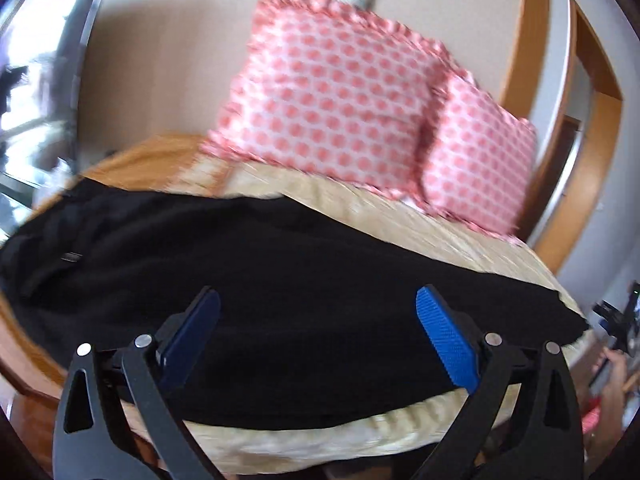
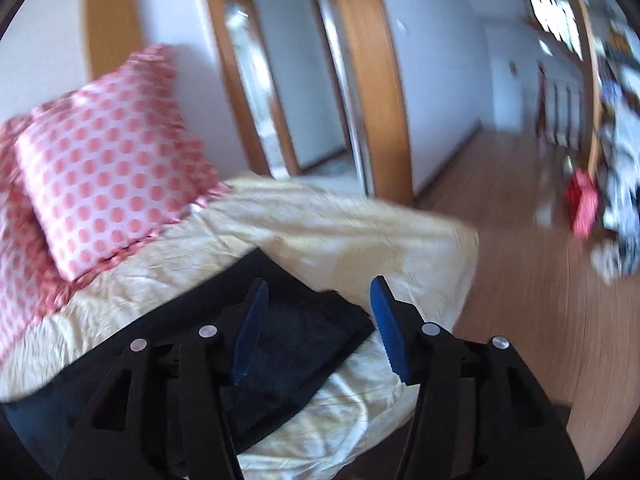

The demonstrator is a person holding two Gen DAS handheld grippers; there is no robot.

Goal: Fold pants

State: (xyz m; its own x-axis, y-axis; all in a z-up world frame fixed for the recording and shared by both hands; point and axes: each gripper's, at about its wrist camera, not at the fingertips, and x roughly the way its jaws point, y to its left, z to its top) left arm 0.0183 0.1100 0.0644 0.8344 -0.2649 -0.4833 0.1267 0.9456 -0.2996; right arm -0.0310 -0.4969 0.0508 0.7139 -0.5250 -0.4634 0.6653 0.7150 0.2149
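Note:
Black pants [image 1: 248,276] lie spread across a cream bed cover [image 1: 420,224], reaching from the left edge to the right side in the left wrist view. My left gripper [image 1: 318,300] hangs above them, open wide, with nothing between its blue pads [image 1: 444,340]. In the right wrist view one end of the pants [image 2: 296,344] lies near the bed's corner. Above that end my right gripper [image 2: 320,292] is open, its pads [image 2: 386,328] clear of the cloth.
Two pink dotted pillows [image 1: 340,84] [image 2: 104,168] lean against the wall at the head of the bed. A wooden bed frame [image 1: 32,356] borders the left side. Wooden floor [image 2: 520,240], door frames [image 2: 376,80] and a heap of clothes [image 2: 616,208] lie to the right.

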